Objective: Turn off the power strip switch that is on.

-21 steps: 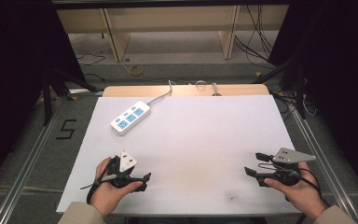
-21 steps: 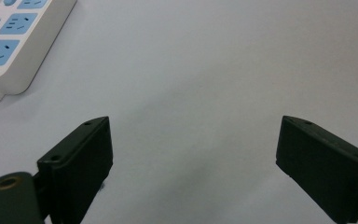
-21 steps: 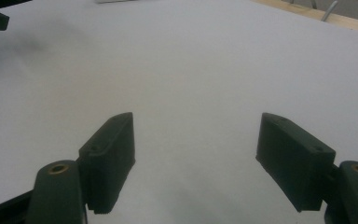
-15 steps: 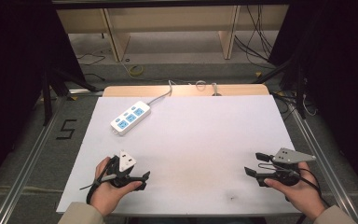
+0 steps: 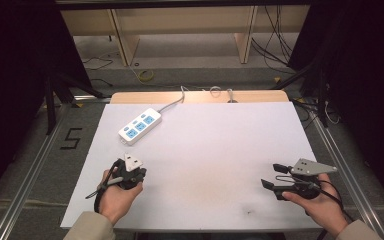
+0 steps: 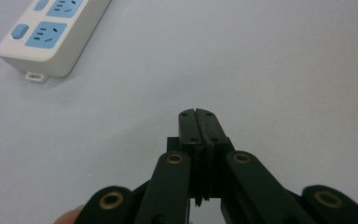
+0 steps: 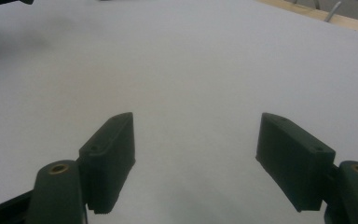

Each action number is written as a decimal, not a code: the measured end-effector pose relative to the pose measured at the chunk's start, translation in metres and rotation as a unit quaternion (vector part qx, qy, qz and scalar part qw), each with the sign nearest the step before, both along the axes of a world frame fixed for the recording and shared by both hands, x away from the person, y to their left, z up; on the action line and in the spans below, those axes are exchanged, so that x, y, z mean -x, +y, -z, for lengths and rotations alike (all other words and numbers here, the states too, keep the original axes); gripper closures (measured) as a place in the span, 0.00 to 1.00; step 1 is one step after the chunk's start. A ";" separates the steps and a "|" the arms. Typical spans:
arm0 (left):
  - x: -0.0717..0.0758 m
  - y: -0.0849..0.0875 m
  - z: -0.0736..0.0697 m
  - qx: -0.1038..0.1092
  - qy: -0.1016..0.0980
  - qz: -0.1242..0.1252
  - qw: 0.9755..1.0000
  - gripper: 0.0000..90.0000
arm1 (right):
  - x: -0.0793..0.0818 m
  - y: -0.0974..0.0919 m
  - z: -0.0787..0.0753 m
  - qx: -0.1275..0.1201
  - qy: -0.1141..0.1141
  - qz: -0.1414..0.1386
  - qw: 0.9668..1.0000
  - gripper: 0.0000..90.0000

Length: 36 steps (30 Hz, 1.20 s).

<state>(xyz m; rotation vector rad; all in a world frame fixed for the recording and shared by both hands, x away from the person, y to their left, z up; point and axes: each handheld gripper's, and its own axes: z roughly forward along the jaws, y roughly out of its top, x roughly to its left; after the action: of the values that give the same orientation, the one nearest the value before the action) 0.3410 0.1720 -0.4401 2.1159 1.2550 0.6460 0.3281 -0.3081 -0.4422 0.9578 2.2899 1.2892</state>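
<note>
A white power strip [image 5: 140, 126] with blue sockets lies at the back left of the white table top [image 5: 210, 145]; in the left gripper view the power strip [image 6: 51, 32] sits at the upper left. My left gripper [image 5: 137, 173] rests near the front left, short of the strip and apart from it. Its jaws are shut flat against each other with nothing between them [image 6: 198, 114]. My right gripper [image 5: 273, 176] is near the front right, pointing left across the table. It stands open [image 7: 196, 140] over bare white surface, holding nothing.
The strip's grey cable [image 5: 172, 102] runs off the back edge over a wooden board [image 5: 195, 96]. Wooden shelving [image 5: 180, 30] and loose cables stand on the floor behind. Metal rails [image 5: 30, 170] flank the table on both sides.
My left hand has edged slightly forward toward the power strip. The right hand has kept still.
</note>
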 end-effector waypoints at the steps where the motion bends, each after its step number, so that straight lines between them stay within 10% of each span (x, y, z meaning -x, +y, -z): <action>1: -0.002 0.000 0.000 0.002 0.000 -0.003 1.000 1.00 | 0.000 0.000 0.000 0.000 -0.001 -0.001 1.000 0.31; 36: -0.074 0.018 -0.018 0.005 -0.003 -0.046 0.999 1.00 | 0.000 0.001 0.001 0.002 0.004 -0.004 1.000 0.31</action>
<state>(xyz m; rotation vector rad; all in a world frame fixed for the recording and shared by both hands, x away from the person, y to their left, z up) 0.4153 0.1897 -0.4218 2.0567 1.3554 0.6847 0.3281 -0.3070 -0.4427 0.9544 2.3033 1.2850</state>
